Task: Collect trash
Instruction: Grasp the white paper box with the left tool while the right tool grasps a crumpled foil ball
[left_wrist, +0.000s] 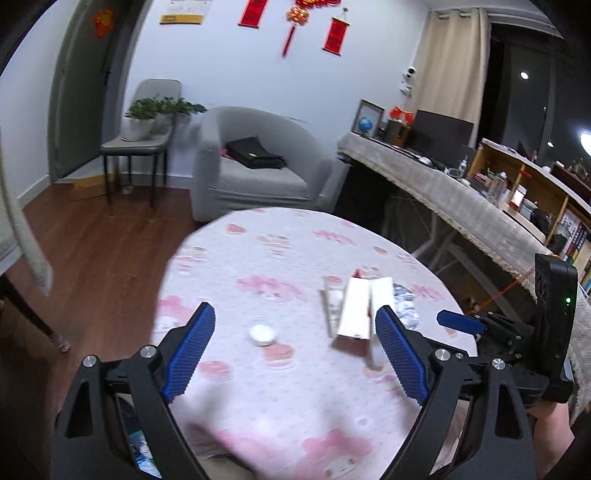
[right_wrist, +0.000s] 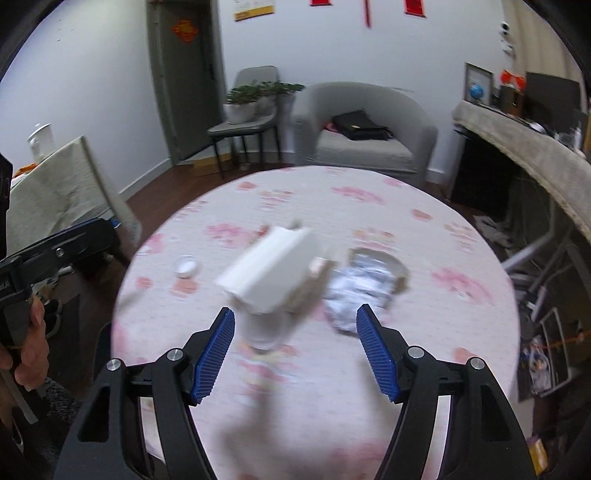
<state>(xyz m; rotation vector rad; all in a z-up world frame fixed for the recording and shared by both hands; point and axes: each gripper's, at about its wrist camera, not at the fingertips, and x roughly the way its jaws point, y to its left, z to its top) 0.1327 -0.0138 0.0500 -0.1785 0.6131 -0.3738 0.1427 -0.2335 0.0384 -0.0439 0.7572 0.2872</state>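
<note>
Trash lies on a round table with a pink-patterned cloth (left_wrist: 280, 413) (right_wrist: 436, 332). A white carton (left_wrist: 356, 310) (right_wrist: 273, 273) rests tilted over a white cup-like piece (right_wrist: 262, 332). Crumpled silver foil (left_wrist: 404, 302) (right_wrist: 364, 284) sits just right of it, and a small white cap (left_wrist: 262, 333) (right_wrist: 186, 266) lies apart to the left. My left gripper (left_wrist: 295, 314) hovers open above the cap, its right finger overlapping the carton's edge in the view. My right gripper (right_wrist: 295, 312) is open short of the carton and foil, nothing pressed between its pads. Both views are blurred.
Beyond the table stand a grey armchair (left_wrist: 258, 173) holding a black bag and a chair (left_wrist: 136, 147) bearing potted plants. A long cloth-covered counter (left_wrist: 461, 199) runs along the right. A cloth-draped table (right_wrist: 55, 184) is at the left. A hand (right_wrist: 33, 332) grips the left tool.
</note>
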